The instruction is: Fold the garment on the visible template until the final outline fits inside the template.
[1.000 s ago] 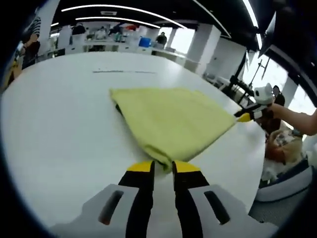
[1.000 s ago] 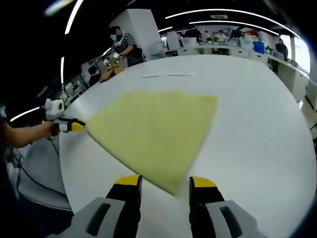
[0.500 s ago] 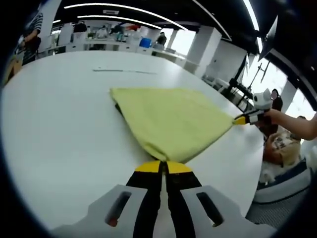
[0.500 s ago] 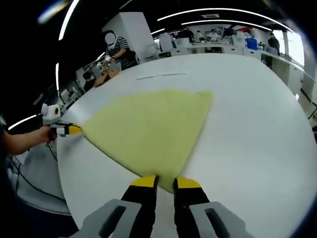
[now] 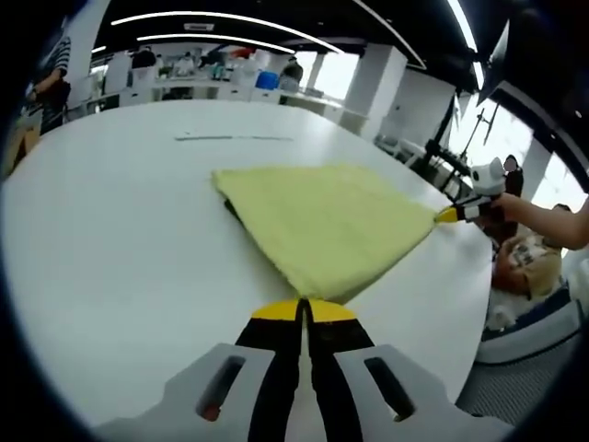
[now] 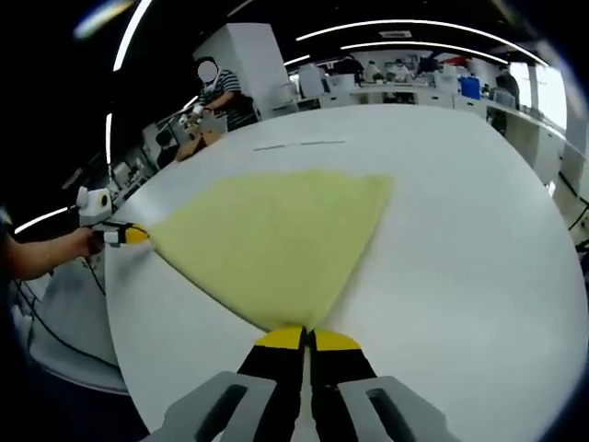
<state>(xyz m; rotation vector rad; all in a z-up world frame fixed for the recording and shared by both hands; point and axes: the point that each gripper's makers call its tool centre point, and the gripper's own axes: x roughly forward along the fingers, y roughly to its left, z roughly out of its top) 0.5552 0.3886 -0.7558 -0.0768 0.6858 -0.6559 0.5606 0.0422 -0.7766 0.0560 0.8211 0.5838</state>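
Over the preceding second both pairs of jaws, earlier spread at the cloth's edge, came together. The left hand-held gripper (image 5: 305, 308) was pinching the near corner of the yellow garment (image 5: 327, 221), and the right hand-held gripper (image 6: 306, 336) was pinching the opposite near corner (image 6: 276, 244). With 2 corners secured, the next fold could probably begin by lifting them across the cloth.

The garment lay flat on the white tabletop (image 5: 120, 249), stretched between the 2 grippers. It looked like soft, napped fabric, pale yellow, already doubled into a roughly 4-sided panel with a thick rolled edge. A dark strip showed beneath its left edge, possibly the template. The tabletop was smooth, glossy and round, with a thin dark line beyond the garment.
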